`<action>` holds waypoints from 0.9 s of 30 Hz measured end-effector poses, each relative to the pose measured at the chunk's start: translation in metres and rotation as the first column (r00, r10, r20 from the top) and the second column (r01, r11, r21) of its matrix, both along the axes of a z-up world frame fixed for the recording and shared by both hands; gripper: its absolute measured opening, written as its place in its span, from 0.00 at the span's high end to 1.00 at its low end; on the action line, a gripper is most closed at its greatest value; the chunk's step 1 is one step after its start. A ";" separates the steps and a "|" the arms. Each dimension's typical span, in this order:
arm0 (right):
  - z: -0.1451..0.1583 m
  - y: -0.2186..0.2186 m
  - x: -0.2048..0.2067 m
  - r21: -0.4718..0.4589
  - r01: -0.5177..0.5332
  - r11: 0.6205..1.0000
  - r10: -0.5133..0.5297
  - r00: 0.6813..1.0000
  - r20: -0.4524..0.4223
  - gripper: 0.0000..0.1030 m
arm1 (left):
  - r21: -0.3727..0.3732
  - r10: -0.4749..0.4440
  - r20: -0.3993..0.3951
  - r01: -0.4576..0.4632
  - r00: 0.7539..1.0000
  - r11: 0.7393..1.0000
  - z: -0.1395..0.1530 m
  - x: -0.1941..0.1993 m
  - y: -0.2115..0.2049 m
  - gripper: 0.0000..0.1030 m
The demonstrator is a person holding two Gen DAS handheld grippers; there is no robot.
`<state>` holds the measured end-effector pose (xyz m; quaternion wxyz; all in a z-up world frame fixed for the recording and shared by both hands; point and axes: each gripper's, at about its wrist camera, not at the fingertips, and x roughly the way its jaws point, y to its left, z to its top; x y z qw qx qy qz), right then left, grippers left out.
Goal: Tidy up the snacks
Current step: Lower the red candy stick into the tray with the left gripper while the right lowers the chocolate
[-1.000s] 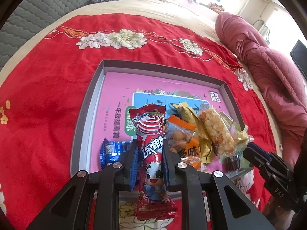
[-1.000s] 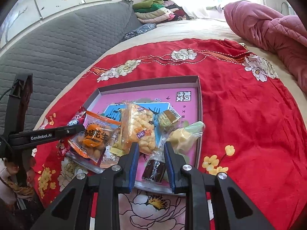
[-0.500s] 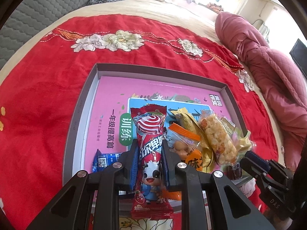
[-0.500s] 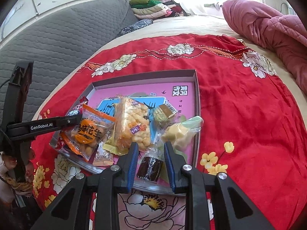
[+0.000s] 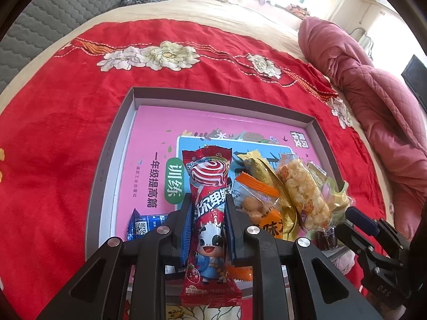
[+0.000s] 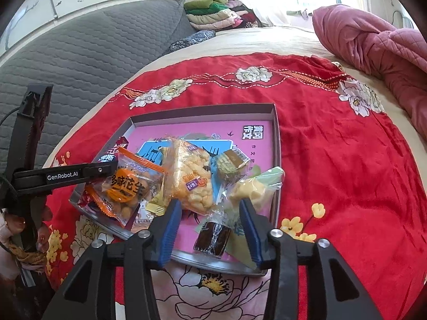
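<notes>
Left gripper (image 5: 208, 229) clamped narrow on red snack packet (image 5: 209, 200), lower centre of frame, over near edge of grey tray (image 5: 106, 160). Right gripper (image 6: 212, 229) spread wide around dark wrapped candy (image 6: 212, 236), lower centre. Likely light, crinkly, slippery film; best pinched mid-body, gently, contents probably crushable.

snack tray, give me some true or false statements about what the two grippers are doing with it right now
1. The left gripper is shut on the red packet. True.
2. The right gripper is shut on the dark candy. False: its jaws stand open, with the candy lying between them.
3. The peanut bag lies on the blanket outside the tray. False: it lies in the tray.
4. The tray sits on a red blanket. True.
</notes>
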<state>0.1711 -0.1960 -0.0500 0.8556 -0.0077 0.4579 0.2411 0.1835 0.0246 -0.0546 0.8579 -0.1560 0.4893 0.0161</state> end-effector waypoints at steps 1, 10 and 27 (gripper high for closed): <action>0.001 0.001 -0.001 -0.004 -0.001 1.000 0.001 1.000 0.005 0.51 | -0.002 0.000 -0.001 0.000 1.000 1.000 0.000 0.000 0.000 0.78; 0.004 0.001 -0.001 -0.017 0.005 1.000 -0.004 1.000 0.026 0.46 | -0.006 0.009 0.003 -0.009 1.000 1.000 0.002 -0.001 0.002 0.66; 0.005 -0.003 0.001 -0.021 0.025 0.999 -0.024 0.999 0.039 0.36 | -0.001 0.012 -0.003 -0.012 1.000 1.000 0.006 -0.005 0.002 0.55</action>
